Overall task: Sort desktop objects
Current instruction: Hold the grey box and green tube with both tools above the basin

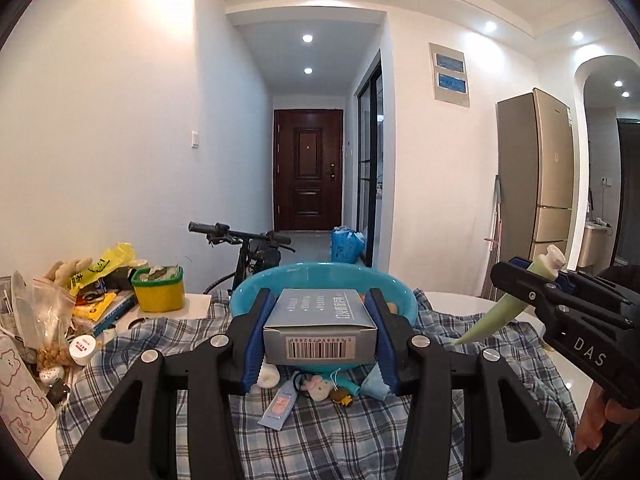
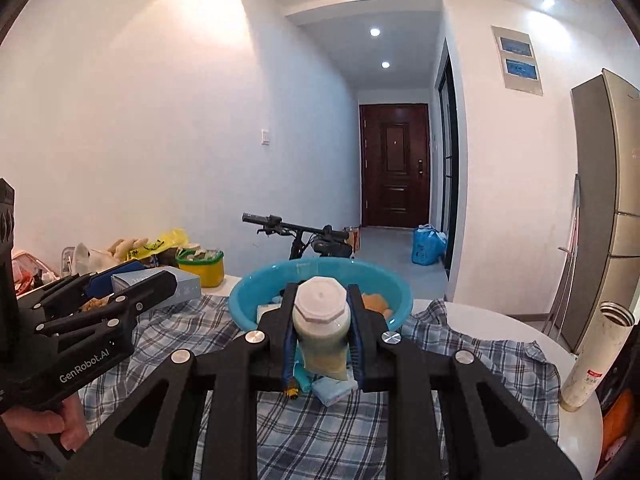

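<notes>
Nearest us, our left hand-held gripper (image 1: 320,328) pinches a grey box (image 1: 320,326) between its blue pads, barcode end facing us, held just in front of the blue basin (image 1: 248,292). Our right hand-held gripper (image 2: 321,334) is clamped on a pale green tube (image 2: 322,328), white cap toward the basin. Below both, between us and the basin, small items lie on the plaid cloth (image 1: 340,440) covering the counter (image 2: 496,320). Left of the basin sits a yellow tub (image 1: 158,290)
</notes>
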